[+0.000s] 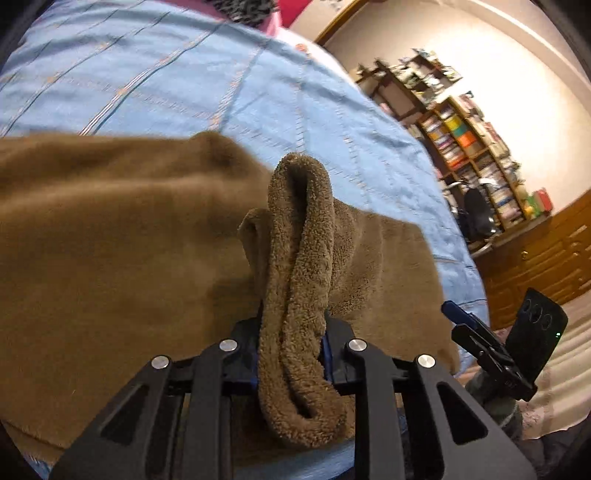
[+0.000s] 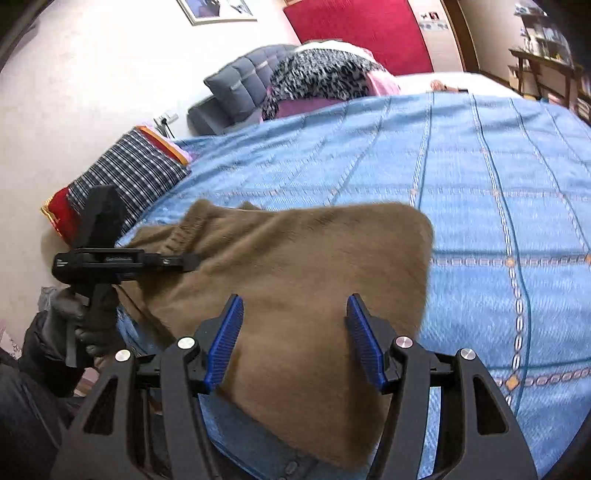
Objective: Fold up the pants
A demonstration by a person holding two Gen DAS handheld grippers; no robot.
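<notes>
Brown fleece pants lie on a blue striped bedspread. My left gripper is shut on a bunched fold of the pants, which stands up between its jaws. In the right wrist view the same left gripper pinches the elastic waistband edge at the pants' left side, with a gloved hand below it. My right gripper hovers open over the near part of the pants, and its blue pads stand wide apart without touching cloth. The right gripper also shows past the bed's right edge.
A plaid pillow, a grey cushion and a leopard-print blanket sit at the bed's far end under a red headboard. A full bookshelf and wooden drawers line the wall. Bare bedspread stretches right of the pants.
</notes>
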